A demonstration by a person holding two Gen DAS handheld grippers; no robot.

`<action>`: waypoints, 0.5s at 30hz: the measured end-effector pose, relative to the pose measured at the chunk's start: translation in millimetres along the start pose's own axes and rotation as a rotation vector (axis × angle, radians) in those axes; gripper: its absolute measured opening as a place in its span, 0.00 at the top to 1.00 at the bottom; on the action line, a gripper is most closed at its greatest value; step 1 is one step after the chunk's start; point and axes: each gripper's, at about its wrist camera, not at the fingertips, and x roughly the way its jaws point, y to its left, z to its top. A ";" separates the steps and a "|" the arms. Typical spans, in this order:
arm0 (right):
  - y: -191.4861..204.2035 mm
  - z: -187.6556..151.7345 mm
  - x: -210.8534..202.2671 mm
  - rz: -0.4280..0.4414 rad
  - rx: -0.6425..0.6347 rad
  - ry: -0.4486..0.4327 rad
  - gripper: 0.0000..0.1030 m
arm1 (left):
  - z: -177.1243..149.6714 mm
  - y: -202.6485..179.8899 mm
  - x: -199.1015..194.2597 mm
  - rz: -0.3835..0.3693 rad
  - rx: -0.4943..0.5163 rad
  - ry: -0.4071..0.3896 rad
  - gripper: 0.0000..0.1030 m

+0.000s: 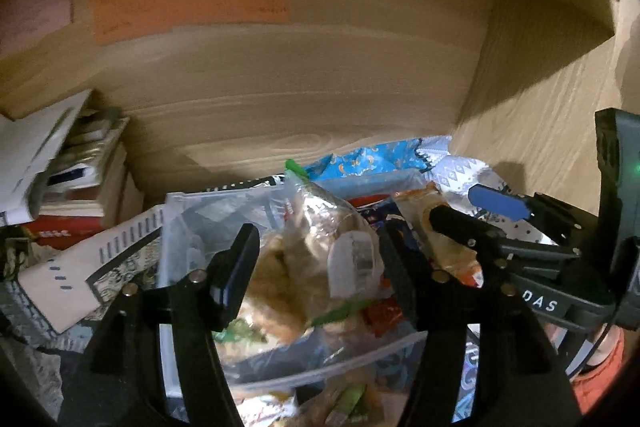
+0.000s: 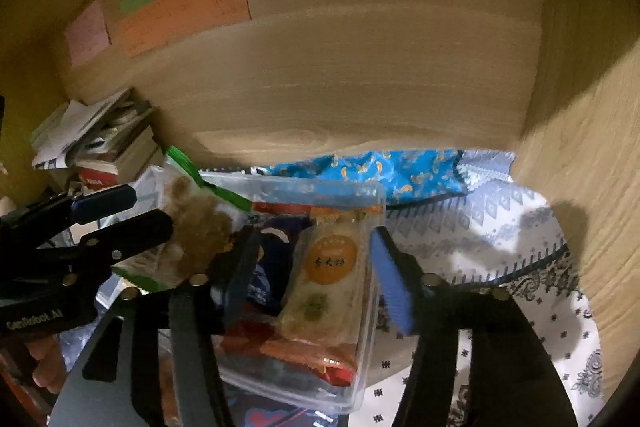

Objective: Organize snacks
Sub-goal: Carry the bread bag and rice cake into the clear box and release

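A clear plastic bin [image 1: 176,227] [image 2: 368,307] holds several snack packs. My left gripper [image 1: 320,267] is open, its jaws astride a clear zip bag with a green strip and brown snacks [image 1: 320,247] [image 2: 196,223] that stands in the bin. My right gripper [image 2: 316,267] is open over the bin, its jaws on either side of a pale cake packet with an orange round label [image 2: 328,279] [image 1: 436,223], apart from it. Red and orange packs [image 2: 308,355] lie beneath. Each gripper shows in the other's view: the right one [image 1: 480,215], the left one [image 2: 124,211].
A patterned cloth [image 2: 500,227] covers the surface inside a wooden alcove. A blue bag [image 2: 384,167] lies against the back wall. Books and papers [image 2: 104,143] are stacked at the left. Sticky notes [image 2: 180,11] hang on the back wall. The wooden side wall [image 2: 580,167] is close on the right.
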 end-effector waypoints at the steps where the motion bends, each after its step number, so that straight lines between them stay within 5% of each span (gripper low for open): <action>1: 1.1 0.0 -2.9 0.002 -0.004 -0.005 0.45 | -1.8 2.0 -6.6 0.000 -0.001 -0.008 0.39; 15: 31.9 -43.6 -56.1 0.055 -0.045 -0.014 0.39 | -70.8 6.9 -57.3 -0.012 0.070 0.050 0.32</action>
